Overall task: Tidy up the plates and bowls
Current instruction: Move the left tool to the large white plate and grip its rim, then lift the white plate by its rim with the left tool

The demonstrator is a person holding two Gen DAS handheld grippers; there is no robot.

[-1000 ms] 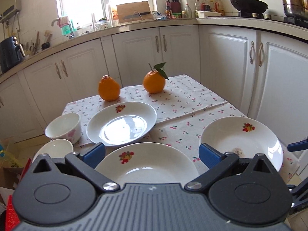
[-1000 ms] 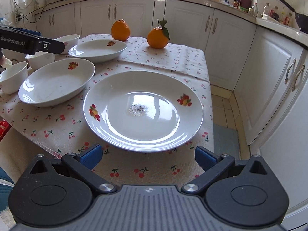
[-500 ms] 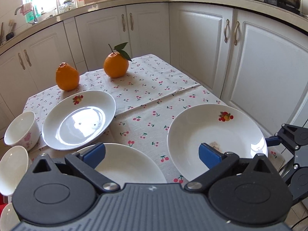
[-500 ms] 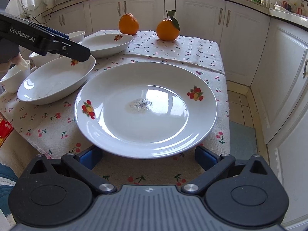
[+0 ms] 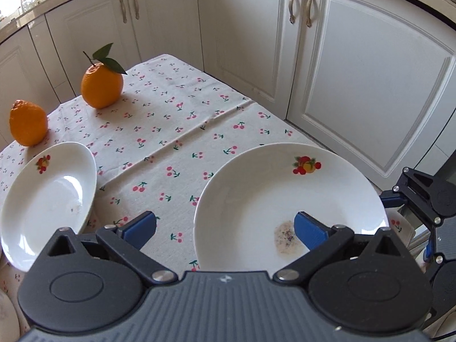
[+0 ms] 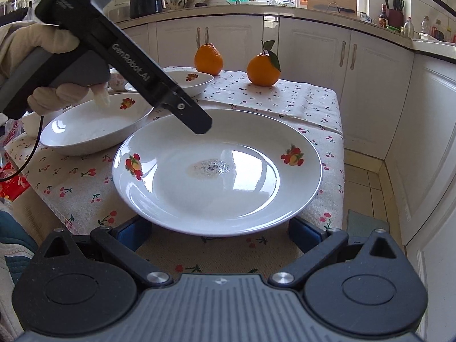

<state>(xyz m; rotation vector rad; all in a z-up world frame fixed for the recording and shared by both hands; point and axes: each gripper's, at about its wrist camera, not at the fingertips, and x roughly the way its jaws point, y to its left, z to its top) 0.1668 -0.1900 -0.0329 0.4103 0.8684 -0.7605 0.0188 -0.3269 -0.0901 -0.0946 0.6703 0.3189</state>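
Observation:
A large white plate (image 6: 216, 171) with fruit prints and a small stain lies near the table's right edge; it also shows in the left wrist view (image 5: 287, 199). My right gripper (image 6: 216, 232) is open, its blue fingers straddling the plate's near rim. My left gripper (image 5: 225, 228) is open and empty, its right finger over the plate's left part; it also shows in the right wrist view (image 6: 199, 124), just above the plate's far-left rim. A second white plate (image 6: 94, 122) sits to the left, also seen in the left wrist view (image 5: 48, 199). A third plate (image 6: 188, 78) lies behind.
Two oranges (image 6: 263, 68) (image 6: 208, 59) stand at the back of the cherry-print tablecloth (image 5: 171, 131). A small bowl (image 6: 116, 78) is partly hidden behind the left gripper. White cabinets (image 5: 356, 65) stand close to the table's right side.
My left gripper has swung right, from above the left plate to over the large plate. My right gripper has moved in and its fingers now straddle that plate's near rim.

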